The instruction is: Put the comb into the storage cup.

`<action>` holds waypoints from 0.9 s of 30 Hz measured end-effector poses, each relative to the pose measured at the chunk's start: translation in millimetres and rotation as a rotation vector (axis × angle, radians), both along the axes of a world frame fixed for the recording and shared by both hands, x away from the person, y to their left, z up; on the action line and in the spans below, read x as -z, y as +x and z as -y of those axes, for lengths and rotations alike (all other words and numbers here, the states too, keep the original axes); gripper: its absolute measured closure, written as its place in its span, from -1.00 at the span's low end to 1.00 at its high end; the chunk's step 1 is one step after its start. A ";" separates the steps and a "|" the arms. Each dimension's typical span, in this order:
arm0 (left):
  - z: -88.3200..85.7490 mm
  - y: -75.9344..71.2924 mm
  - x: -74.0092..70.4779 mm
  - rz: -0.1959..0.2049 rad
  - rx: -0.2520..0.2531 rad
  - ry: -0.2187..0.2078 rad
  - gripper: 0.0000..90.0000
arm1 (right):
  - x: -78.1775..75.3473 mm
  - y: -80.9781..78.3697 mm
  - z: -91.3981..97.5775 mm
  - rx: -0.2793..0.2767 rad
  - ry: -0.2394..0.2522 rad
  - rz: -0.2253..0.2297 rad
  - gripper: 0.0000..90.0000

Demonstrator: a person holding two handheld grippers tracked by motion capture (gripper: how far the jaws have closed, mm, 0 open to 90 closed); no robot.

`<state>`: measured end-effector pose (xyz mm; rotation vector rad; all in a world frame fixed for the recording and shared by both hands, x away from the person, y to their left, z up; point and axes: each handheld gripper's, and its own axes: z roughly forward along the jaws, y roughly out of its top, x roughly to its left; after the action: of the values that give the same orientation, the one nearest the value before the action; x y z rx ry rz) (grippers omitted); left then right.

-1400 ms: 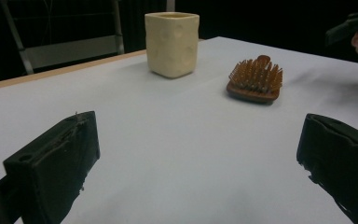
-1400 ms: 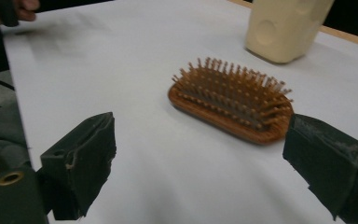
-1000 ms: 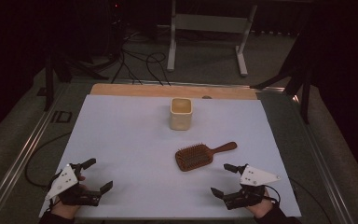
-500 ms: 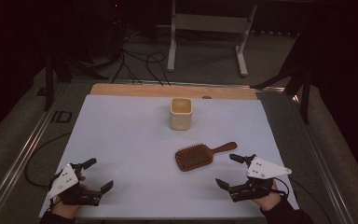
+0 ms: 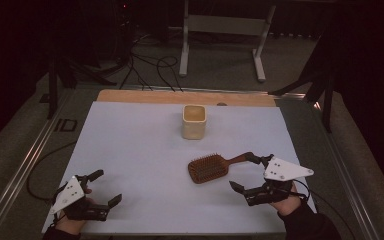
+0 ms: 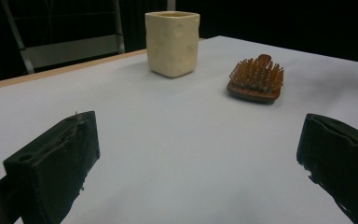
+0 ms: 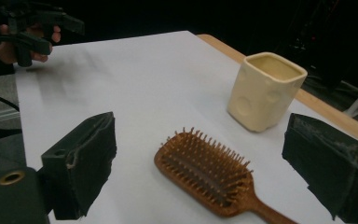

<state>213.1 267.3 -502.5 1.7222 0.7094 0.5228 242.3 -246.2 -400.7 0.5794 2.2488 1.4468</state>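
A brown wooden paddle hairbrush (image 5: pixel 210 169) lies bristles up on the white sheet, right of the middle, its handle pointing far-right. A cream square cup (image 5: pixel 194 121) stands upright farther back. My right gripper (image 5: pixel 241 170) is open just right of the brush, its jaws spanning the handle end. In the right gripper view the hairbrush (image 7: pixel 205 172) lies between and just beyond the jaws of the right gripper (image 7: pixel 207 156), with the cup (image 7: pixel 265 91) behind. My left gripper (image 5: pixel 106 186) is open at the near left, holding nothing. Its own view shows the cup (image 6: pixel 172 43) and the brush (image 6: pixel 256 79) far ahead.
The white sheet (image 5: pixel 130 145) covers the table, with a wooden strip (image 5: pixel 145 96) along its far edge. A metal stand (image 5: pixel 220 30) and cables (image 5: pixel 150 65) sit on the floor beyond. The left gripper (image 7: pixel 28 28) appears far off in the right gripper view.
My right gripper has moved forward and left from the near-right corner up to the brush's handle end. The left gripper, brush and cup have stayed put.
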 end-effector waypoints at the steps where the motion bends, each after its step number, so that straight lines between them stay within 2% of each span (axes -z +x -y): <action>1: 0.1 0.0 0.0 0.000 0.001 0.000 -1.00 | -1.4 1.1 -0.8 0.000 0.001 -0.002 -0.79; 15: 0.7 -0.3 -0.5 0.003 0.004 -0.004 -1.00 | -14.3 22.0 -3.5 0.013 -0.019 0.005 -0.79; 27: 0.7 -0.5 -0.4 0.003 0.005 -0.002 -1.00 | -16.6 46.8 -3.3 0.047 -0.032 -0.003 -0.79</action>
<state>212.6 266.5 -502.1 1.7207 0.7030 0.5213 289.1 -242.9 -384.1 0.6207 2.2408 1.3860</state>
